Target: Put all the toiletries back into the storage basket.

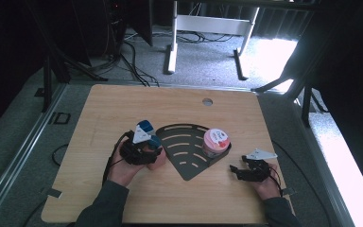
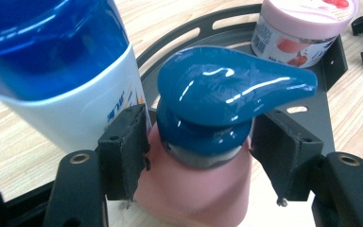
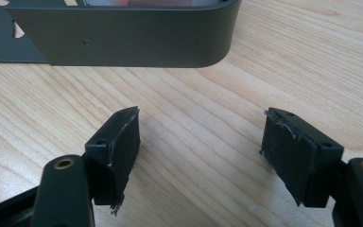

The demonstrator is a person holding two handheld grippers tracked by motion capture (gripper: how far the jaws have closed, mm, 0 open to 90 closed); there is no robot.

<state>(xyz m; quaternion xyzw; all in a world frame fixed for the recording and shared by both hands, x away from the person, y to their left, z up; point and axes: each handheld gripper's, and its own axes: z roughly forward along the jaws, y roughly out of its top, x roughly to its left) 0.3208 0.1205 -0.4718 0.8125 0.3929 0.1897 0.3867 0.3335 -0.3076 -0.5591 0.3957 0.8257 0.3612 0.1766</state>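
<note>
A pink pump bottle (image 2: 194,194) with a teal pump head (image 2: 227,90) stands at the left edge of the black fan-shaped rack (image 1: 189,165). My left gripper (image 2: 198,146) has its pads against both sides of the bottle's neck, under the pump head. In the high view this gripper (image 1: 152,152) sits left of the rack. A white bottle with a blue top (image 2: 75,94) stands just behind it, close to the left jaw. My right gripper (image 3: 201,146) hangs open over bare wood, with nothing between its pads.
A pink jar (image 1: 216,142) with a strawberry label stands in the rack's right corner. The rack's curved wall (image 3: 123,38) lies just ahead of the right gripper (image 1: 236,171). Bare table stretches to the left and at the back, where there is a round cable hole (image 1: 207,101).
</note>
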